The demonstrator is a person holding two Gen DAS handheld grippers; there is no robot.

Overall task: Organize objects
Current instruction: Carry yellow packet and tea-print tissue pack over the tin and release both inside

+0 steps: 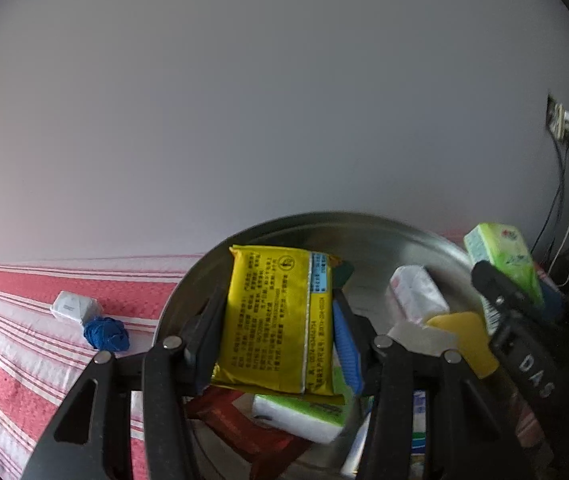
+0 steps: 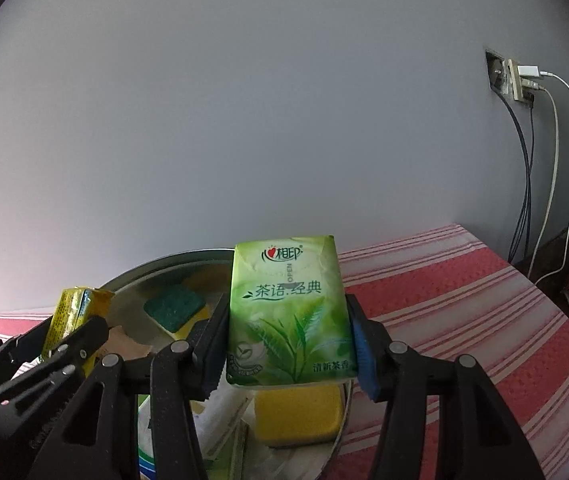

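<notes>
Left wrist view: left gripper is clamped on a yellow packet, held upright over the metal basin. Back panel faces the camera: dense small Chinese print, a round disposal icon, a blue date strip at top right; too small to read. In the basin below it: a white-and-green tissue pack, a red wrapper, a white tissue pack, a yellow sponge. On the red-and-white striped cloth left of the basin: a small white pack touching a blue crumpled ball. "DAS" is moulded on the other gripper's body at right.

Right wrist view: right gripper is clamped on a green tissue pack, upright over the basin's near-right edge. Readable: brand 心相印, "OPEN" along the flap, 茶语·经典, 清新茶香 at bottom right, tea-leaf art. Behind it in the basin, a sponge with a green scouring face. Wall socket at right with white and dark cables plugged in.
</notes>
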